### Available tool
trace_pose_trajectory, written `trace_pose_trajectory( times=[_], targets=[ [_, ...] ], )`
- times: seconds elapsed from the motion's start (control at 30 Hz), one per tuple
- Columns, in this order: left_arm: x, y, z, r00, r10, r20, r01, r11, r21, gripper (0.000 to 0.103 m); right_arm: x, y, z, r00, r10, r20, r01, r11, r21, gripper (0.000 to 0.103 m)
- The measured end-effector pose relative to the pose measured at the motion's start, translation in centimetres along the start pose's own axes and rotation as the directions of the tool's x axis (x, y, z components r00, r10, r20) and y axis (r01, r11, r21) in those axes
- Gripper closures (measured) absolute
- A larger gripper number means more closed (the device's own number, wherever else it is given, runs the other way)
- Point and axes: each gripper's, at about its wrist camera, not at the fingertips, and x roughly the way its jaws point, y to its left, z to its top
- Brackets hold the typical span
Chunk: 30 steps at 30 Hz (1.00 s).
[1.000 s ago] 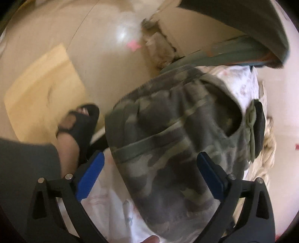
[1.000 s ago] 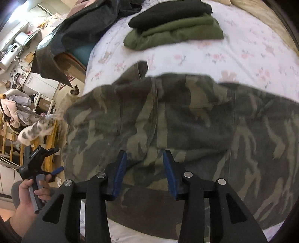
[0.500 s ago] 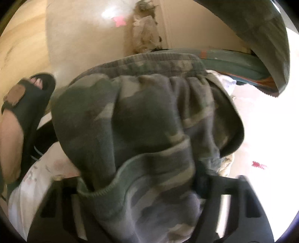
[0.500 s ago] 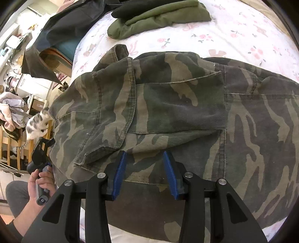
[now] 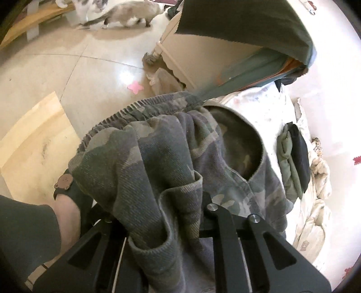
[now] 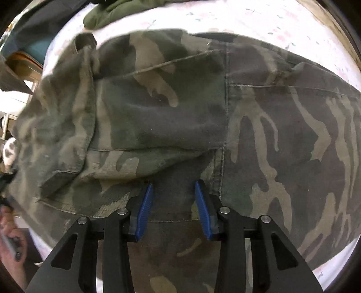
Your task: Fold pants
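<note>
The camouflage pants (image 6: pixel 203 117) lie spread on the floral bedsheet (image 6: pixel 259 20). The left claw (image 5: pixel 180 216) has just been closing and now pinches a bunched fold near the waistband, lifted off the sheet's edge. The right claw (image 6: pixel 172 209) hovers over the pants' seat, its blue pads (image 6: pixel 144 209) apart, gripping nothing.
</note>
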Motion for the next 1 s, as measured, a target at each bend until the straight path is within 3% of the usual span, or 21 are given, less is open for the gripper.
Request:
trace_pose_trajectory(
  times=[0.1, 0.23, 0.33, 0.4, 0.5, 0.53, 0.6, 0.63, 0.73, 0.8, 0.9, 0.93, 1.0],
  targets=[
    [-1.1, -0.3, 0.2, 0.996, -0.086, 0.037, 0.085, 0.996, 0.024, 0.096, -0.2, 0.1, -0.2, 1.000, -0.003, 0.010, 0.003, 1.000, -0.006, 0.064],
    [-3.4, -3.4, -0.5, 0.990, -0.086, 0.113, 0.066, 0.984, 0.166, 0.097, -0.3, -0.7, -0.2, 0.999, 0.039, 0.002, -0.039, 0.999, 0.031, 0.064],
    [-6.2, -7.7, -2.1, 0.974, -0.096, 0.204, 0.016, 0.933, 0.360, 0.097, -0.4, -1.4, -0.2, 0.998, 0.059, -0.001, -0.059, 0.997, 0.056, 0.064],
    [-7.7, -11.0, -3.9, 0.960, -0.130, 0.249, -0.010, 0.870, 0.494, 0.097, -0.4, -1.9, -0.1, 0.997, 0.077, -0.006, -0.077, 0.994, 0.073, 0.064],
    [-9.6, -16.4, -7.8, 0.931, -0.202, 0.305, -0.070, 0.720, 0.690, 0.097, -0.1, -3.4, 0.5, 0.993, 0.121, -0.013, -0.119, 0.986, 0.114, 0.064],
    [-10.0, -18.8, -10.2, 0.921, -0.227, 0.315, -0.106, 0.635, 0.765, 0.097, -0.1, -3.7, 0.6, 0.991, 0.131, -0.014, -0.129, 0.984, 0.124, 0.064],
    [-10.2, -21.8, -13.8, 0.913, -0.260, 0.313, -0.142, 0.518, 0.844, 0.097, -0.3, -4.8, 0.9, 0.983, 0.185, -0.006, -0.182, 0.970, 0.161, 0.062],
    [-9.7, -24.0, -16.8, 0.916, -0.266, 0.301, -0.172, 0.417, 0.892, 0.097, -0.7, -5.8, 0.9, 0.973, 0.232, -0.004, -0.227, 0.954, 0.195, 0.063],
    [-7.4, -28.1, -24.1, 0.939, -0.263, 0.221, -0.166, 0.217, 0.962, 0.096, -3.9, -9.3, 1.0, 0.958, 0.279, 0.072, -0.288, 0.917, 0.277, 0.064],
    [-5.1, -29.6, -28.3, 0.966, -0.192, 0.170, -0.151, 0.111, 0.982, 0.096, -7.2, -13.0, 0.3, 0.948, 0.270, 0.168, -0.312, 0.889, 0.334, 0.064],
    [-0.6, -29.9, -34.2, 0.996, -0.066, 0.058, -0.058, 0.003, 0.998, 0.096, -11.5, -19.7, -2.3, 0.945, 0.181, 0.273, -0.289, 0.853, 0.435, 0.063],
    [1.5, -29.2, -36.5, 1.000, 0.015, 0.024, -0.024, -0.053, 0.998, 0.095, -12.0, -21.4, -3.1, 0.947, 0.164, 0.277, -0.281, 0.841, 0.462, 0.059],
    [4.3, -27.8, -39.0, 0.993, 0.122, -0.002, 0.015, -0.113, 0.993, 0.091, -12.3, -23.2, -4.1, 0.947, 0.171, 0.271, -0.290, 0.818, 0.496, 0.059]
  ],
)
